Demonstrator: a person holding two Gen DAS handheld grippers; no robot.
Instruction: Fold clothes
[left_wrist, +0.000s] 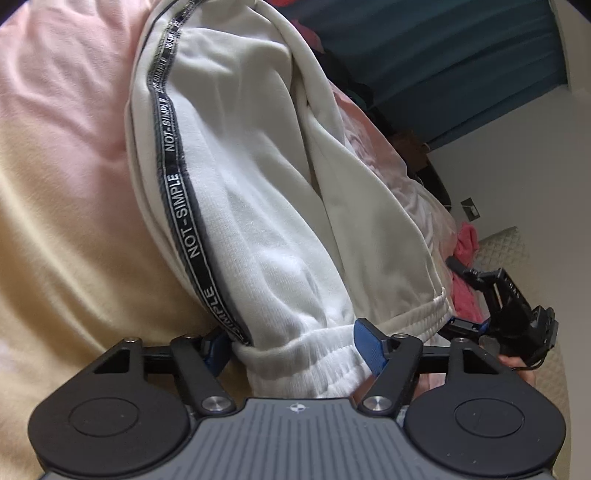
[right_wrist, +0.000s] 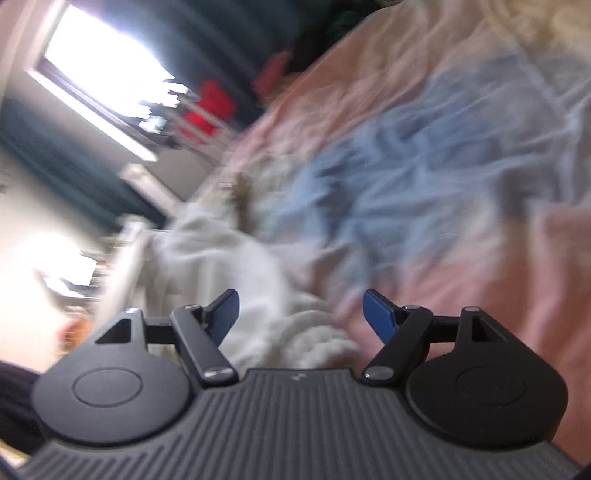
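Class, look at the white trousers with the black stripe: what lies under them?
Under the white trousers lies a pink and cream bedspread; the part directly beneath is covered. The left gripper surrounds their waistband.

- A bedspread in soft pink and pale yellow covers the bed; in the right wrist view it also shows blue patches.
- A dark teal curtain hangs against a plain white wall.
- A small grey wall plate sits on that wall.
- A bright window lets in strong daylight, blurred in the right wrist view.
- A quilted cream cushion lies at the bed's edge.
- Red things sit near the window, too blurred to identify.
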